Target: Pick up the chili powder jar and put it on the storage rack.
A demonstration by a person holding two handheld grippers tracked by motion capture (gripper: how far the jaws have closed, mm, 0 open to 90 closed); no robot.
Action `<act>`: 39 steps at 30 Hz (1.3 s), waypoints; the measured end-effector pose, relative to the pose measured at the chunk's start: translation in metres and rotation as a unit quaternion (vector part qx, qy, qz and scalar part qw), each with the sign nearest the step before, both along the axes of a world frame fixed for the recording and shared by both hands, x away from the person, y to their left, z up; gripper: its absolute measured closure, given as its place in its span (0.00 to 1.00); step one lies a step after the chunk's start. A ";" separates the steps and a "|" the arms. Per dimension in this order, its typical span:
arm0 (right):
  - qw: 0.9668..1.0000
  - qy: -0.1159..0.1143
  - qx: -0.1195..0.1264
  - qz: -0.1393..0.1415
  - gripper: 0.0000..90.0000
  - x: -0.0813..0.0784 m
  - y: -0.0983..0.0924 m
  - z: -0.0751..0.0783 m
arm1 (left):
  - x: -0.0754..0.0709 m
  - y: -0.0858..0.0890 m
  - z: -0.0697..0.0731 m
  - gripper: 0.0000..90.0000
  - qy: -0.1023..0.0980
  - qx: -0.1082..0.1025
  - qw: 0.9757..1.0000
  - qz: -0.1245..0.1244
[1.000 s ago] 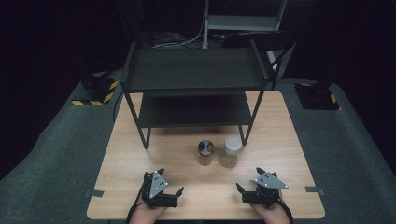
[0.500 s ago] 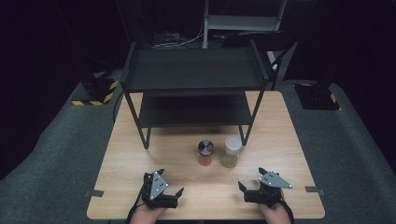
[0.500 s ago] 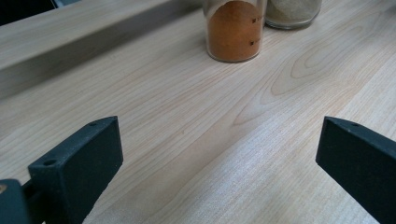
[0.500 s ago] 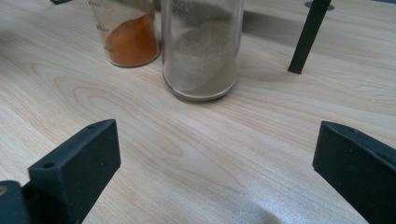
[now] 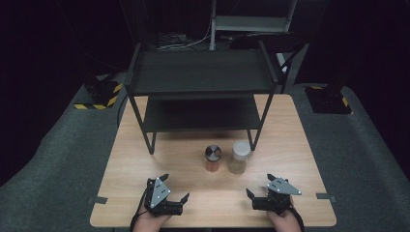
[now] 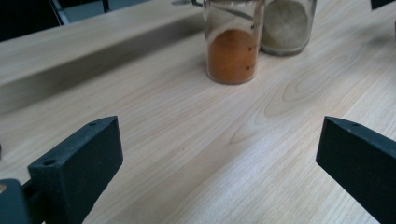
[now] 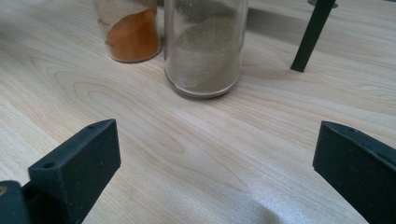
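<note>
Nothing looks handled yet: the orange spice jar and the pale spice jar stand side by side at the middle of the high view, on the bench just before the black shelf rack. Both the left tongs and right tongs sit at the bottom of the frame, spread wide and empty. Reaching, gripping and moving either jar all seem left to do.

The high view looks forward and down over the whole table, while both gripper views skim low and close across it, sharing the orange spice jar and pale spice jar.
</note>
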State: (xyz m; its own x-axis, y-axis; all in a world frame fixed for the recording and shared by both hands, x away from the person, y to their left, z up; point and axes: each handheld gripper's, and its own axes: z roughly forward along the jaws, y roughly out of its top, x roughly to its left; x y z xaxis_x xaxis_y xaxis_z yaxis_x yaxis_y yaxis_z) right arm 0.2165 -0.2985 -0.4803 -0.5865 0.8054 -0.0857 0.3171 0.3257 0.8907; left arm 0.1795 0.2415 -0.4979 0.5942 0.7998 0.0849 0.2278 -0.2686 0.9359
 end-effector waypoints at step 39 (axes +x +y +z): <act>1.000 -0.005 0.003 0.006 0.00 -0.001 -0.002 -0.002 | 0.039 -0.040 0.036 0.00 -0.012 -0.030 0.998 -0.051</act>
